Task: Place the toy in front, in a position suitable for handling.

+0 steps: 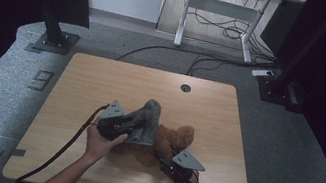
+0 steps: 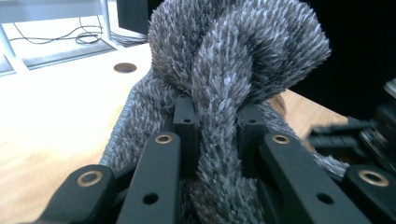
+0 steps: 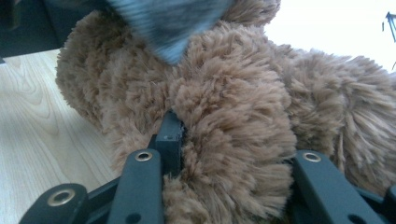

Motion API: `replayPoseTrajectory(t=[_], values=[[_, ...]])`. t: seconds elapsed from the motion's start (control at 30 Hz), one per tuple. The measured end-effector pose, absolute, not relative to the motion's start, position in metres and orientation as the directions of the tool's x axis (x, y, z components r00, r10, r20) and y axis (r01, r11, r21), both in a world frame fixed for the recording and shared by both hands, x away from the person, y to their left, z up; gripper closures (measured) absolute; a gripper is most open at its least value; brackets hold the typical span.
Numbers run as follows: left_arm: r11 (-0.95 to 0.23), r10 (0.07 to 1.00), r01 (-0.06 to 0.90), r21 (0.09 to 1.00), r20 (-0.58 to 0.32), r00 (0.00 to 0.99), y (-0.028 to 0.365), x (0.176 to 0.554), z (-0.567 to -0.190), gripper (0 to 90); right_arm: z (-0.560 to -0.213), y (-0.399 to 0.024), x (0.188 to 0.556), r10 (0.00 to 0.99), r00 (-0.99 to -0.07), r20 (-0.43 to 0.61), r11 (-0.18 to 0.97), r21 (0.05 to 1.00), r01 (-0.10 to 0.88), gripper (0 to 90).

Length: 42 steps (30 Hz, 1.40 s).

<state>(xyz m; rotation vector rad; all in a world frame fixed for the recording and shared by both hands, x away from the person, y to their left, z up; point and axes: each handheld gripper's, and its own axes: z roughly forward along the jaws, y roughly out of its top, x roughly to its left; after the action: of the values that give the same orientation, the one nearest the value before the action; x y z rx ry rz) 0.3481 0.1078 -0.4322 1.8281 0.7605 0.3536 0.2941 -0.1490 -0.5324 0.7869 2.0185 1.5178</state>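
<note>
Left hand-held gripper [image 2: 217, 128] clamps a fold of the grey fluffy cloth [image 1: 145, 121], raised above the table [image 1: 86, 83]; right hand-held gripper [image 3: 231, 154] pinches the brown plush toy [image 1: 169, 143] lying there. Separating them seems underway; next, lift the cloth clear while pinning the toy.

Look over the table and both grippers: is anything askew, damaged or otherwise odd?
Nothing looks damaged or spilled. The grey fuzzy cloth is bunched into a hump rather than lying flat, pinched in the left gripper and draped over the brown plush toy, which the right gripper clamps.
</note>
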Motion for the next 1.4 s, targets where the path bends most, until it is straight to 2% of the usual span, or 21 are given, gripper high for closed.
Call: replayPoseTrajectory(t=[0.17, 0.27, 0.33, 0.43, 0.5, 0.57, 0.63, 0.77, 0.93, 1.03, 1.3, 1.4], values=[[-0.301, 0.663, 0.429, 0.852, -0.137, 0.736, 0.095, 0.372, -0.451, 75.2, -0.532, -0.15, 0.292, 0.696, -0.716, -0.054, 0.219, 0.966, 0.141, 58.3], [-0.3, 0.672, 0.461, 0.835, -0.158, 0.723, 0.1, 0.373, -0.465, 75.9, -0.532, -0.151, 0.293, 0.69, -0.723, -0.042, 0.212, 0.966, 0.146, 53.8], [-0.291, 0.676, 0.453, 0.842, -0.154, 0.721, 0.102, 0.37, -0.468, 76.3, -0.532, -0.153, 0.295, 0.688, -0.725, -0.022, 0.196, 0.968, 0.156, 45.7], [-0.287, 0.679, 0.428, 0.857, -0.133, 0.722, 0.105, 0.361, -0.472, 76.5, -0.531, -0.154, 0.295, 0.708, -0.706, 0.004, 0.172, 0.969, 0.178, 27.1], [-0.273, 0.679, 0.412, 0.869, -0.129, 0.723, 0.108, 0.353, -0.475, 76.6, -0.531, -0.156, 0.296, 0.716, -0.694, 0.073, 0.147, 0.956, 0.252, 15.2], [-0.258, 0.676, 0.405, 0.877, -0.136, 0.724, 0.111, 0.347, -0.478, 76.7, -0.533, -0.159, 0.299, 0.711, -0.689, 0.137, 0.139, 0.934, 0.329, 8.3], [-0.25, 0.672, 0.398, 0.883, -0.138, 0.727, 0.113, 0.342, -0.48, 76.8, -0.534, -0.16, 0.3, 0.701, -0.697, 0.154, 0.143, 0.926, 0.349, 5.2], [-0.247, 0.671, 0.401, 0.882, -0.143, 0.728, 0.114, 0.341, -0.479, 76.8, -0.532, -0.151, 0.306, 0.667, -0.733, 0.132, 0.178, 0.928, 0.328, 4.2], [-0.219, 0.669, 0.395, 0.892, -0.158, 0.727, 0.115, 0.344, -0.473, 76.8, -0.532, -0.146, 0.306, 0.675, -0.733, 0.084, 0.208, 0.932, 0.298, 29.9], [-0.216, 0.644, 0.39, 0.895, -0.17, 0.746, 0.106, 0.347, -0.459, 76.6, -0.534, -0.145, 0.303, 0.686, -0.724, 0.073, 0.204, 0.936, 0.287, 36.6], [-0.294, 0.592, 0.379, 0.878, -0.143, 0.793, 0.056, 0.359, -0.437, 76.0, -0.534, -0.132, 0.291, 0.691, -0.719, -0.071, 0.28, 0.944, 0.175, 38.0], [-0.311, 0.596, 0.406, 0.86, -0.156, 0.788, 0.044, 0.367, -0.44, 75.5, -0.534, -0.131, 0.29, 0.698, -0.712, -0.074, 0.282, 0.943, 0.178, 38.2]])
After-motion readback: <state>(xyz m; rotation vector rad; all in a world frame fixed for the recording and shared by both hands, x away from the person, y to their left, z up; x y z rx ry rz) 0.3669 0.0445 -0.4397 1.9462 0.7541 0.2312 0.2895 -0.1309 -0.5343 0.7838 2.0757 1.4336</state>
